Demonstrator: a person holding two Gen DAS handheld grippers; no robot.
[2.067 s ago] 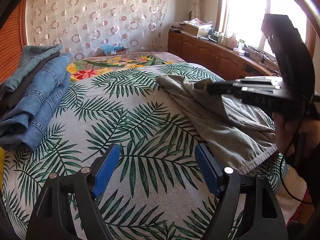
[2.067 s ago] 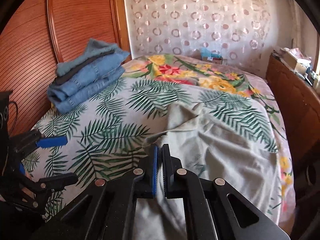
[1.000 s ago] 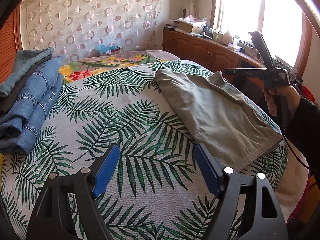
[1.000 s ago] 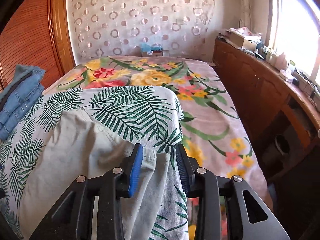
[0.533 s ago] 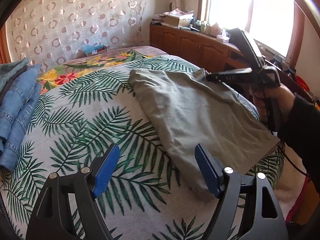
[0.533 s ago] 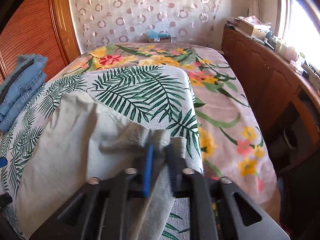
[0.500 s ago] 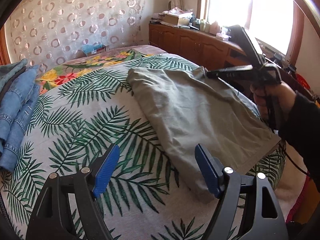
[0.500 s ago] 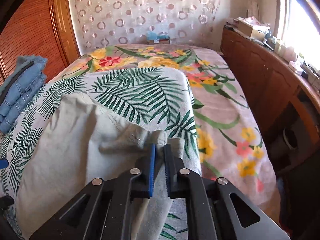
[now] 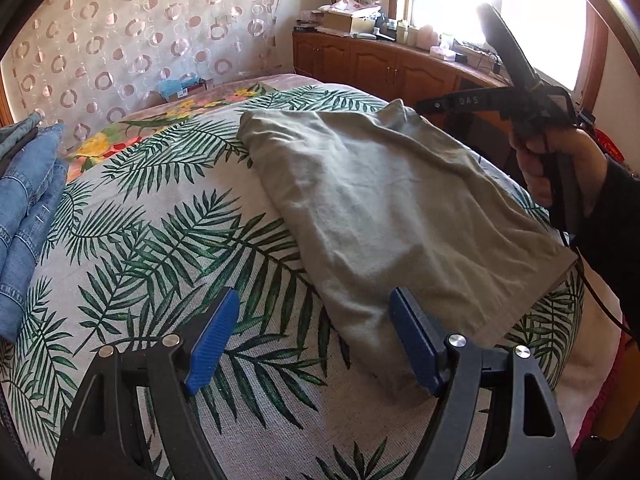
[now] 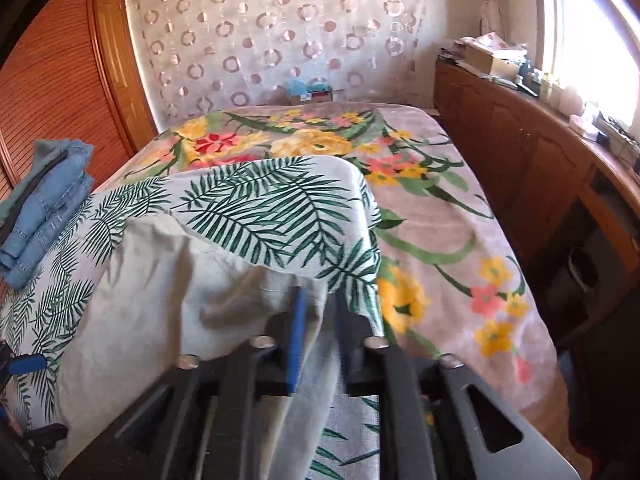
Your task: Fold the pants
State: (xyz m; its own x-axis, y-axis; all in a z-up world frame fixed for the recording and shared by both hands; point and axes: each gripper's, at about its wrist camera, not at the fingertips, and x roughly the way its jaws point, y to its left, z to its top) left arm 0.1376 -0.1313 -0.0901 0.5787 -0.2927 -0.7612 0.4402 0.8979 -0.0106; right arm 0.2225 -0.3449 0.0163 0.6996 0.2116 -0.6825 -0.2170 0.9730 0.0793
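Grey pants [image 9: 400, 208] lie folded flat on the palm-leaf bedspread [image 9: 160, 240], toward the bed's right side. My left gripper [image 9: 316, 304] is open wide just above the pants' near left edge, its right finger [image 9: 416, 340] over the cloth, nothing pinched. In the right wrist view, the pants [image 10: 160, 300] reach up to my right gripper [image 10: 318, 304]. Its jaws are opening, blurred, with the pants' corner hanging loosely between the pads. A hand holds that gripper [image 9: 424, 105] at the pants' far right corner.
A stack of folded jeans [image 9: 28, 208] sits at the bed's left side, by the wooden wardrobe [image 10: 52, 80]. A floral blanket [image 10: 420, 220] covers the far part of the bed. A wooden cabinet [image 10: 520, 160] with clutter runs along the right under the window.
The right gripper pinched the pants' corner half a second ago and its jaws now stand apart. The left gripper has shifted right toward the pants' near edge.
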